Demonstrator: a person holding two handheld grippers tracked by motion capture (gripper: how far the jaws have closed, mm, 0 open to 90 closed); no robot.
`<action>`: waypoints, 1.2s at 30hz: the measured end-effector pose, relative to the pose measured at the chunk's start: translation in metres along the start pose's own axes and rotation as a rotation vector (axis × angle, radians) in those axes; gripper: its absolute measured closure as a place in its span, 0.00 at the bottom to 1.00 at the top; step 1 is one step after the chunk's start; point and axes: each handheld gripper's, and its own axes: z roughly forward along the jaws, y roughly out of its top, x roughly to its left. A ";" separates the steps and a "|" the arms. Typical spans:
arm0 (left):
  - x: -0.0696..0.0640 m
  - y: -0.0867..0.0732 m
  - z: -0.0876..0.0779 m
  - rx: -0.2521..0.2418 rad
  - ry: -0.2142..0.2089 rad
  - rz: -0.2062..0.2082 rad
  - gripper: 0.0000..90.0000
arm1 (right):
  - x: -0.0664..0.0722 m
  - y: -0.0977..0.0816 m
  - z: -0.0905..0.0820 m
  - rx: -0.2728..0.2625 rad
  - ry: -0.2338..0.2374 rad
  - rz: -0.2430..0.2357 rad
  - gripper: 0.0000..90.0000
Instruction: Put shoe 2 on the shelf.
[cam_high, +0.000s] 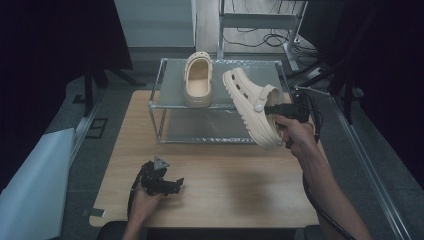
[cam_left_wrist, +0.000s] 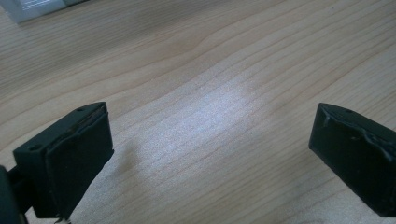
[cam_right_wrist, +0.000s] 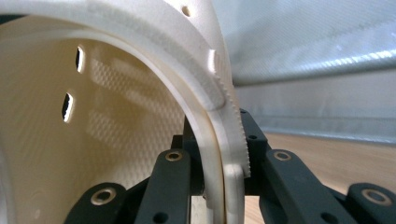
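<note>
Tabletop (cam_high: 220, 175): one, pale wood; the landmark for all entries below.

Rack (cam_high: 165, 107): one, two-tier, metal-framed with clear shelves, standing at the tabletop's far edge.

Clogs: two, cream.
- First clog (cam_high: 198, 80): rests sole-down on the rack's top shelf, toward its left half.
- Second clog (cam_high: 252, 105): you hold it in the air at the rack's right front corner, tipped on its side with the sole facing the rack. It is clear of the tabletop; whether it brushes the rack I cannot tell.

Tools: two.
- Right tool (cam_high: 280, 110): your right hand (cam_high: 295, 135) carries it, with its jaws pinched on the heel rim of the second clog (cam_right_wrist: 140, 93).
- Left tool (cam_high: 172, 186): rests low at the tabletop's near left; its jaws stand wide apart over bare wood (cam_left_wrist: 210, 116), gripping nothing.

Risks, as judged:
- The grip takes only a thin edge of the rim, and the clog's long body hangs off it. A quick turn of your wrist could let it pivot or slip out.
- The toe could catch the rack's frame or nudge the first clog if you swing it in low.
</note>
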 end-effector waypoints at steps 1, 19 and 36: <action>0.000 0.000 0.000 0.000 0.002 0.000 0.00 | 0.001 0.002 0.002 -0.006 -0.009 0.002 0.86; 0.003 0.000 -0.001 -0.003 -0.001 -0.008 0.00 | 0.022 0.037 0.032 -0.109 -0.083 0.025 0.86; 0.004 -0.001 -0.001 -0.003 -0.009 -0.012 0.00 | 0.029 0.065 0.054 -0.218 -0.234 0.027 0.86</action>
